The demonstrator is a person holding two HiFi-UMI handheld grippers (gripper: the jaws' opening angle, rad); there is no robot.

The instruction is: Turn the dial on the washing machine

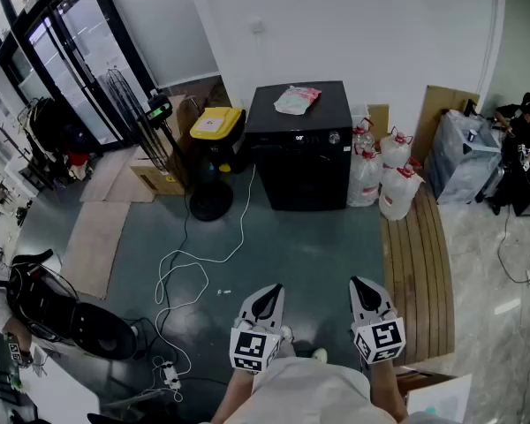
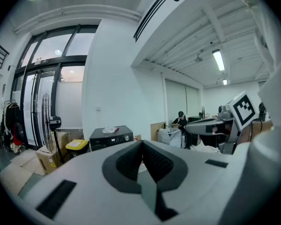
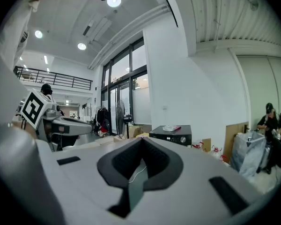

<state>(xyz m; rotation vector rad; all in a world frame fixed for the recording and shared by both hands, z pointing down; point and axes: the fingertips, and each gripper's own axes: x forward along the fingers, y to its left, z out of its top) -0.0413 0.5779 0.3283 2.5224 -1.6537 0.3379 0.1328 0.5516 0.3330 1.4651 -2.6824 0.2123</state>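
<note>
Task not begun. The washing machine (image 1: 302, 148) stands at the far wall, well apart from both grippers, and its dial (image 1: 334, 137) is untouched. The left hand-held gripper (image 1: 267, 299) and right hand-held gripper (image 1: 363, 290) are clenched and empty. Remaining steps: approach, grasp the dial, turn it.

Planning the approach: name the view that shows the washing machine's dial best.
Head view: the dial shows as a clear silver knob, unobstructed. Both gripper views show it too, only smaller and fisheye-distorted.
</note>
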